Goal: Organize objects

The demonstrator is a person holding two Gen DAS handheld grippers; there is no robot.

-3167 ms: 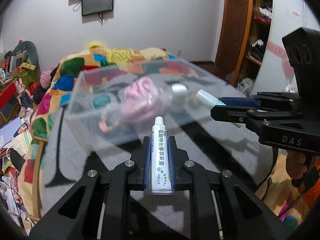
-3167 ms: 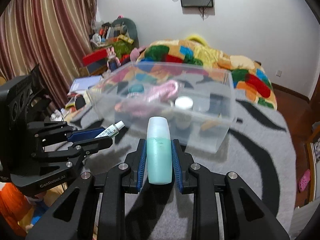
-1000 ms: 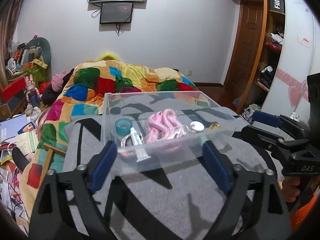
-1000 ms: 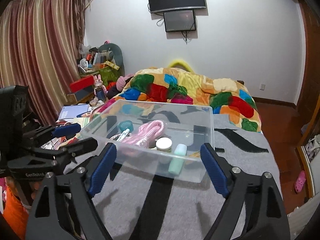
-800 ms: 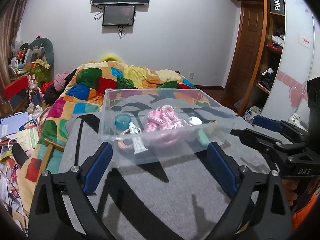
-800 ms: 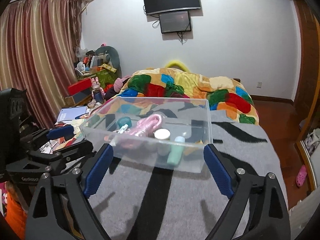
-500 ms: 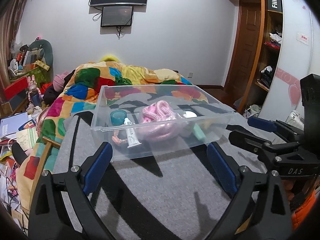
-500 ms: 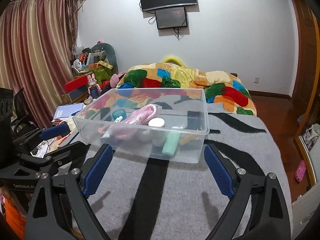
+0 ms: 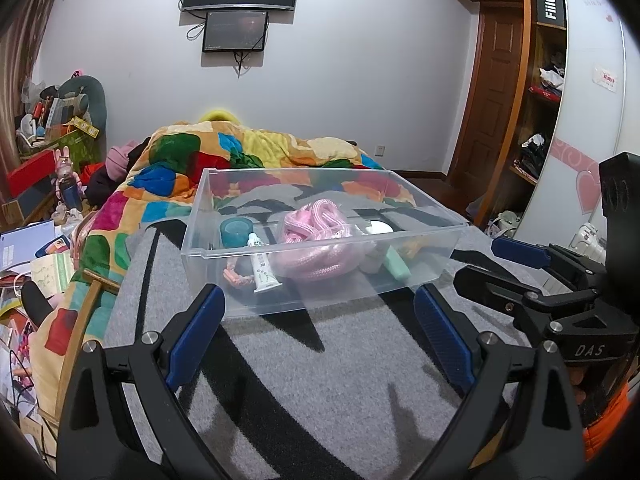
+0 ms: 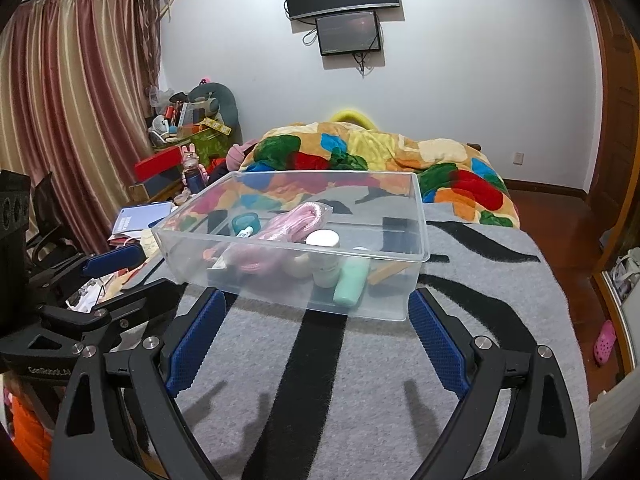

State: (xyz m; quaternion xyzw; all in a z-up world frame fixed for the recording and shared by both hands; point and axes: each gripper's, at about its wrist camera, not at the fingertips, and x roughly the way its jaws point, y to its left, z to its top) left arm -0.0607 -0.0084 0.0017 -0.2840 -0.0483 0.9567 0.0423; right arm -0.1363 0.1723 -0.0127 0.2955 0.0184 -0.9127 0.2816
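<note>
A clear plastic bin (image 9: 280, 304) (image 10: 416, 216) stands on the grey and black striped blanket. Inside lie a white ointment tube (image 9: 262, 266), a pink coiled cord (image 9: 316, 240) (image 10: 292, 224), a mint bottle (image 9: 397, 264) (image 10: 352, 280), a white-lidded jar (image 10: 323, 246) and a teal tape roll (image 9: 236, 231). My left gripper (image 9: 320, 336) is open and empty, just short of the bin's near wall. My right gripper (image 10: 316, 336) is open and empty, also in front of the bin. Each gripper shows in the other's view, the right one (image 9: 516, 268) and the left one (image 10: 116, 276).
The grey striped blanket (image 10: 360, 380) covers the bed's near end; a colourful quilt (image 9: 192, 160) lies behind the bin. Clutter and boxes (image 10: 168, 168) crowd the floor on the left. A wardrobe and door (image 9: 520, 120) stand on the right.
Both grippers let go of the tube and the mint bottle, which now lie in the bin. Both opened wide and drew back low in front of the bin.
</note>
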